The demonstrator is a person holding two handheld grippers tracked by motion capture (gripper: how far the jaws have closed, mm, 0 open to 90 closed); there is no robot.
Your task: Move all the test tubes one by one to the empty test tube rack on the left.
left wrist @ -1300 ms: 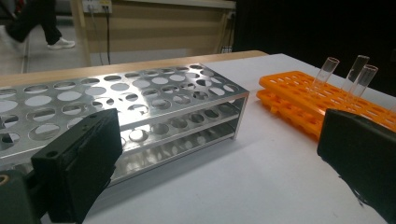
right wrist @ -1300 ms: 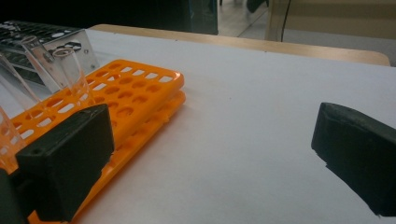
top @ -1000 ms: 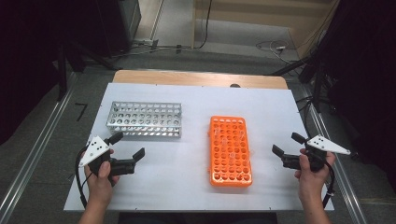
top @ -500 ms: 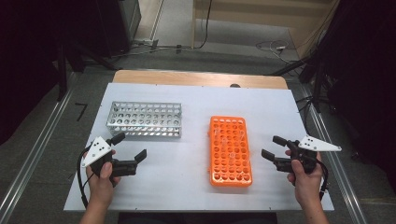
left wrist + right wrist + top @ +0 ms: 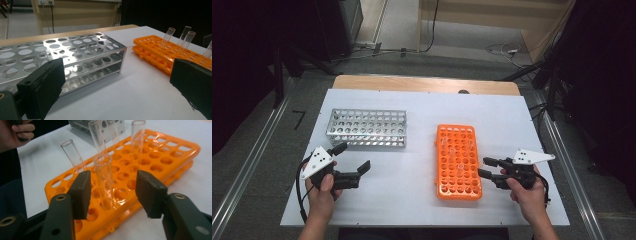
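Observation:
An orange tube rack (image 5: 457,162) lies right of centre on the white table, and several clear glass tubes (image 5: 72,153) stand in it. My right gripper (image 5: 484,167) is at the rack's right edge and points left. In the right gripper view its jaws (image 5: 113,192) have just been closing and stand on either side of one upright tube (image 5: 103,180), with a gap on each side. My left gripper (image 5: 353,157) is open wide and holds nothing. It is in front of the metal rack (image 5: 367,128). In the left gripper view its jaws (image 5: 117,92) frame bare table.
The metal rack (image 5: 62,55) has no tubes in it, and the orange rack (image 5: 160,50) with tubes (image 5: 186,37) lies to its right. A wooden strip (image 5: 427,84) borders the table's far edge. Metal rails run along both sides.
My right gripper has moved left up to the orange rack and its jaws have narrowed. The left gripper has not moved.

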